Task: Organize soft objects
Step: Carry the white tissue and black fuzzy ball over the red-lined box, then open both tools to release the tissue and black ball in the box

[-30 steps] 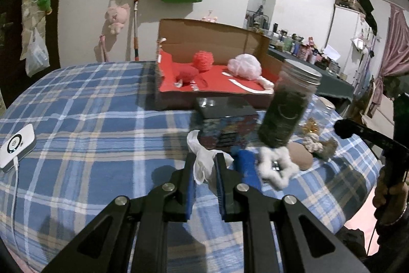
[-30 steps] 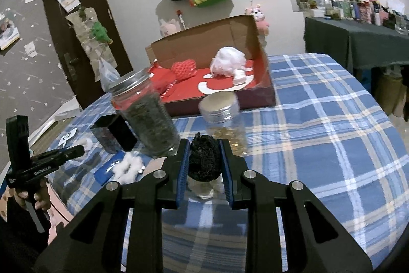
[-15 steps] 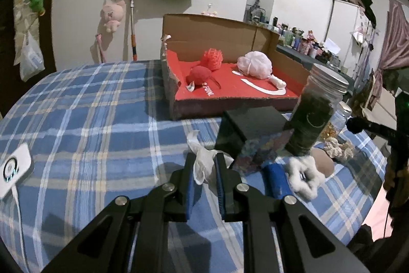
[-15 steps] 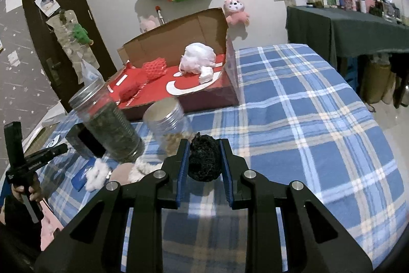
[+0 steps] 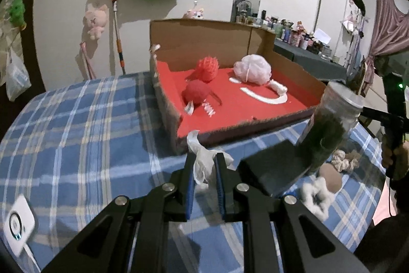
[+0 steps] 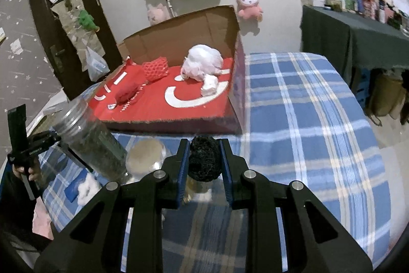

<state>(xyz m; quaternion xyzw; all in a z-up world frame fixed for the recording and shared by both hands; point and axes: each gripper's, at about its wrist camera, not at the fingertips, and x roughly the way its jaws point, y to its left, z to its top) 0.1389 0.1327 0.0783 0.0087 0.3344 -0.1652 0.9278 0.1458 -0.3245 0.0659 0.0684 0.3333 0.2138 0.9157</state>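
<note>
White crumpled glove pinched tight in my left gripper, held just in front of the near left corner of the cardboard box. Black fuzzy pom ball clamped in my right gripper, held in front of the box's near wall, toward its right corner. Box sits on the blue plaid tablecloth; red floor inside holds a red spiky ball, a red knit ball nearer the left wall, and a pink mesh pouf toward the back right. Along the tabletop's near edge: tall jar of dark green stuff, short jar with a tan lid just beside it, black box, white fluffy scrunchie, tan round piece, cream knotted piece. White device lies at the tabletop's near left edge.
</note>
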